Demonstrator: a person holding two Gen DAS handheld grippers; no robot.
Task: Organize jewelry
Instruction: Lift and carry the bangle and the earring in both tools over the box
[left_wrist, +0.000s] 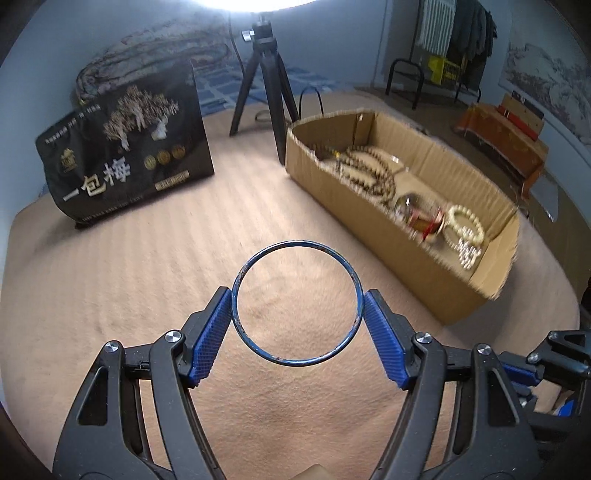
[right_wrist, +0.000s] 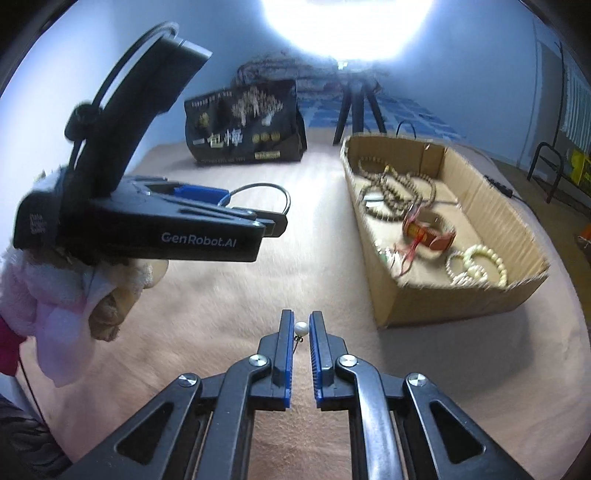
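Observation:
My left gripper (left_wrist: 295, 301) is shut on a thin blue metal bangle (left_wrist: 295, 244), held by its two sides above the beige cloth. In the right wrist view the left gripper (right_wrist: 273, 218) is at mid-left, with the bangle (right_wrist: 260, 187) sticking out of it. My right gripper (right_wrist: 301, 325) is shut on a small pearl earring (right_wrist: 301, 327) with a thin pin hanging below. A cardboard box (left_wrist: 436, 288) (right_wrist: 439, 304) to the right holds several bead necklaces (left_wrist: 369, 166) (right_wrist: 395, 188), a red bangle (right_wrist: 428, 232) and white bead bracelets (left_wrist: 466, 223) (right_wrist: 484, 264).
A black printed bag (left_wrist: 125, 155) (right_wrist: 245, 122) stands at the back left. A black tripod (left_wrist: 264, 74) (right_wrist: 356, 107) stands behind the box under a bright lamp. A clothes rack (left_wrist: 458, 33) and an orange chest (left_wrist: 506, 133) are at the far right.

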